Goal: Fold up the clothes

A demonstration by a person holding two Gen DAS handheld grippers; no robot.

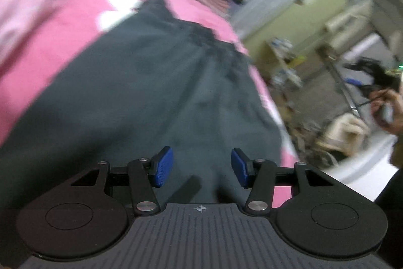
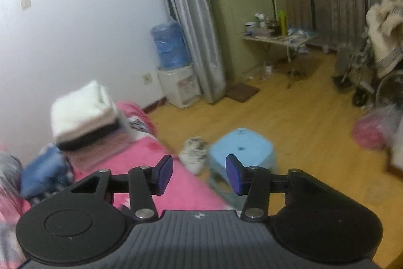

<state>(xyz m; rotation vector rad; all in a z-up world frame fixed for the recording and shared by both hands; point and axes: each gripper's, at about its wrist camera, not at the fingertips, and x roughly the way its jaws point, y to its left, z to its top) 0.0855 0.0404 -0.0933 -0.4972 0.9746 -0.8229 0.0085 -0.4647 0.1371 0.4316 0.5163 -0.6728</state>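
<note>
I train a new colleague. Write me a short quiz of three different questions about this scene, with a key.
1. True or false: the left gripper is clamped on the dark grey garment.
2. What colour is the bed cover?
3. The blue stool stands: A) on the bed, B) on the floor, C) on the folding table.

Key: 1 false, it is open above it; 2 pink; 3 B.

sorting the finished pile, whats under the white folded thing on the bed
The white folded item sits on a dark folded layer and a pinkish one, on the pink bedcover. Anything deeper is hidden.
</note>
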